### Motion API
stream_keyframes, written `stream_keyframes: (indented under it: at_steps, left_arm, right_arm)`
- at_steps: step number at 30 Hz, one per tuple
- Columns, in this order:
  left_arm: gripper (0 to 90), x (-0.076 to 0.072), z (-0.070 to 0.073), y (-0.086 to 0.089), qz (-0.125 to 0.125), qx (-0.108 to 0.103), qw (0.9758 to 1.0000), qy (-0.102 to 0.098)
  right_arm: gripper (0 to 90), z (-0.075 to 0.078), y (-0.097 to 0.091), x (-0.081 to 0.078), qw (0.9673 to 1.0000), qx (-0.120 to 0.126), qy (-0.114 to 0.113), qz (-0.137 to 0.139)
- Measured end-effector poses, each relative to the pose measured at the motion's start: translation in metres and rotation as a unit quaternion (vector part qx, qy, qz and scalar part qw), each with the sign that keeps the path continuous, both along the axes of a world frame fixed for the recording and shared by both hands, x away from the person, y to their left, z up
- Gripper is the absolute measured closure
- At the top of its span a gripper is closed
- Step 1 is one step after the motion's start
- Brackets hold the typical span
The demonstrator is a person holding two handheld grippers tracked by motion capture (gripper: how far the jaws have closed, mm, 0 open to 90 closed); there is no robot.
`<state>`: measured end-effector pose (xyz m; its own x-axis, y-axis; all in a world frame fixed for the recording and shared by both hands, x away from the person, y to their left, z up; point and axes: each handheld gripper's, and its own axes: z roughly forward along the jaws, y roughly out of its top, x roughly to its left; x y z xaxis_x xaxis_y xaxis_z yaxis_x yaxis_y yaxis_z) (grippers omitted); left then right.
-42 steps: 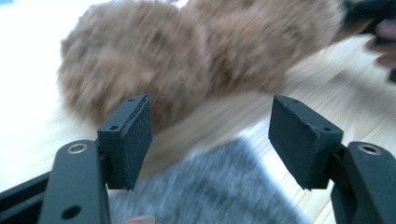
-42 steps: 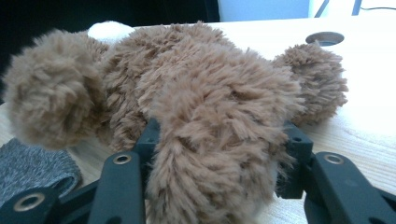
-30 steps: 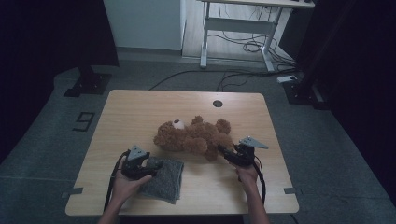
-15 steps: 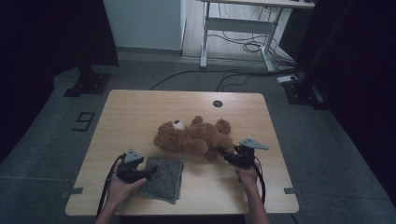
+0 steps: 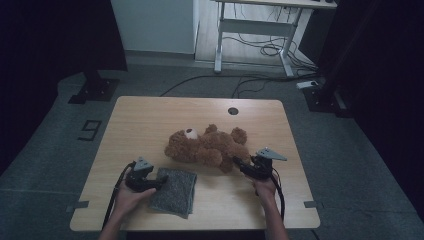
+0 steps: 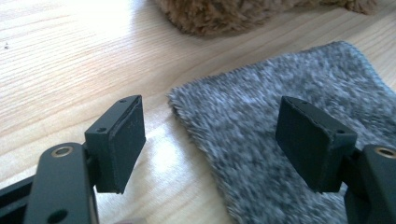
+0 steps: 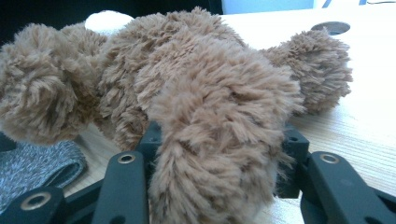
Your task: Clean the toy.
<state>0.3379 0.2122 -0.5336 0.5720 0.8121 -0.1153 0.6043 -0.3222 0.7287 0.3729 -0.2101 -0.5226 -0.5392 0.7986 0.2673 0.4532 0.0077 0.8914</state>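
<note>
1. My right gripper (image 5: pixel 239 163) has its jaws clamped on a leg of the brown teddy bear (image 5: pixel 207 146); in the right gripper view the fur bulges out between the two black jaws.
2. The bear lies on its side in the middle of the wooden worktop (image 5: pixel 150 120), white muzzle toward the far edge.
3. My left gripper (image 6: pixel 212 135) has just been opening its jaws, and they now stand wide with nothing pressed between them. They straddle the near corner of the folded grey cloth (image 5: pixel 173 190), which lies flat on the worktop just in front of the bear.
4. I judge the step in hand to be taking up the cloth while the right gripper steadies the bear.
5. The next move calls for lowering the left jaws so one slides under the cloth's edge, then closing on that corner without dragging the whole piece.
6. Writing: a "9" (image 5: pixel 90 130) is marked on the floor to the left of the worktop. I see no brand or label on the bear or the cloth.
</note>
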Motion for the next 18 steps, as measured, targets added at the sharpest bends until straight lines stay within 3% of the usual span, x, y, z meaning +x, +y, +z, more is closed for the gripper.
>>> stream_keyframes:
  at_steps: [13, 17, 18]
  left_arm:
    - [27.4, 0.013, -0.009, -0.003, -0.012, -0.006, 0.9997, 0.02]
    - [33.0, 0.012, -0.011, -0.002, -0.015, -0.016, 0.9995, 0.021]
    - [39.3, 0.012, -0.011, -0.003, -0.018, -0.017, 0.9995, 0.019]
  right_arm:
    - [51.1, 0.0, 0.0, 0.0, 1.0, 0.0, 0.001, 0.0]
    - [51.0, 0.0, 0.0, -0.001, 1.0, -0.001, 0.001, 0.0]
    - [51.0, 0.0, 0.0, -0.001, 1.0, -0.002, 0.0, 0.0]
